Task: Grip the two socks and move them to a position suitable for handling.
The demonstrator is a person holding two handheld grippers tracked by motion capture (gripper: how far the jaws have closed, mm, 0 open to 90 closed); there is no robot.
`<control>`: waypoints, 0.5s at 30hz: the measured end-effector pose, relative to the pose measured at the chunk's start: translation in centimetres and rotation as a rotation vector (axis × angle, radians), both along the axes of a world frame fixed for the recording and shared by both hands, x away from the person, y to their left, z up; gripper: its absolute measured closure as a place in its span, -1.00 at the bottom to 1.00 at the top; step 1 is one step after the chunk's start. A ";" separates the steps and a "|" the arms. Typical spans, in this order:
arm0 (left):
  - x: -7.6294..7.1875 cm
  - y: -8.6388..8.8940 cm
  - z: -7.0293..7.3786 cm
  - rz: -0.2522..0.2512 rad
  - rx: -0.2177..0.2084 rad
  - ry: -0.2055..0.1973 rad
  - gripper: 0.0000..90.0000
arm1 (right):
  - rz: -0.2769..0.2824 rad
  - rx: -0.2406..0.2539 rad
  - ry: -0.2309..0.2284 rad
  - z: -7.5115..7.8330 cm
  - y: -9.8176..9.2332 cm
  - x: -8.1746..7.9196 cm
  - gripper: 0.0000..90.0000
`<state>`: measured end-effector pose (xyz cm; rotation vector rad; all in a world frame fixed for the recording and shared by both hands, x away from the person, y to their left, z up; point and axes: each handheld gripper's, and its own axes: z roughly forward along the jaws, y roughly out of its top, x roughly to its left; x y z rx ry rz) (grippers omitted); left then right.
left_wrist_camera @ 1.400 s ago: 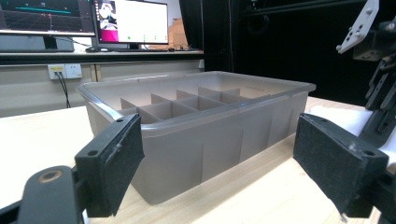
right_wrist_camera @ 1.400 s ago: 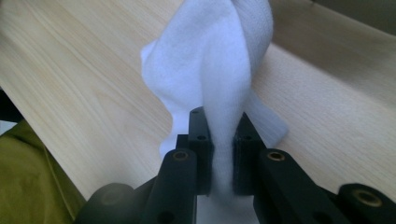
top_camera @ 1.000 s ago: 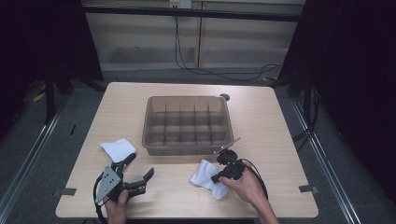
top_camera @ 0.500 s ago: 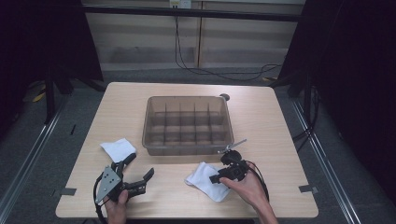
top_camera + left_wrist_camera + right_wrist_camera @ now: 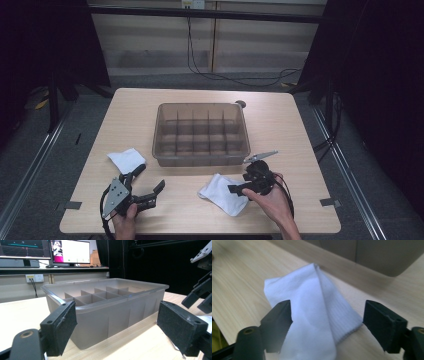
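A folded white sock (image 5: 221, 193) lies flat on the wooden table (image 5: 300, 130), in front of a translucent grey divided bin (image 5: 202, 132). My right gripper (image 5: 239, 184) sits just right of the sock, pointing left at it. In the right gripper view the sock (image 5: 312, 322) lies on the table under and ahead of the right gripper (image 5: 327, 312), whose jaws have just been opening and stand wide, pads off the fabric. My left gripper (image 5: 150, 176) rests at the front left, open and empty, facing the bin (image 5: 107, 307). A second white sock (image 5: 127, 159) lies beyond it.
The bin has several empty compartments. In the left gripper view, the other gripper (image 5: 200, 295) shows at the far right beside the bin. Monitors (image 5: 70, 251) stand on a bench behind. A small dark disc (image 5: 240, 104) sits behind the bin.
The right gripper's jaws opened and let go of the bunched sock, which now lies spread on the table. That gripper drew back slightly to the right. The left gripper stayed put.
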<state>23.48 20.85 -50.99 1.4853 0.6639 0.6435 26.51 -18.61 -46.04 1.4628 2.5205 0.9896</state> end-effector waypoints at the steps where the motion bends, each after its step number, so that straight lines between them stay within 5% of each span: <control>1: 0.0 0.0 0.0 -0.002 -0.002 0.002 -0.65 | -0.002 0.002 -0.013 0.1 -0.2 -0.1 -0.56; 7: 0.0 0.0 0.0 0.003 0.003 0.001 -0.65 | -0.069 0.011 -0.137 0.8 -1.8 -0.8 -0.69; 15: 0.0 -0.1 0.0 0.005 0.005 0.002 -0.66 | -0.196 -0.022 -0.218 0.0 -4.7 -1.4 -0.69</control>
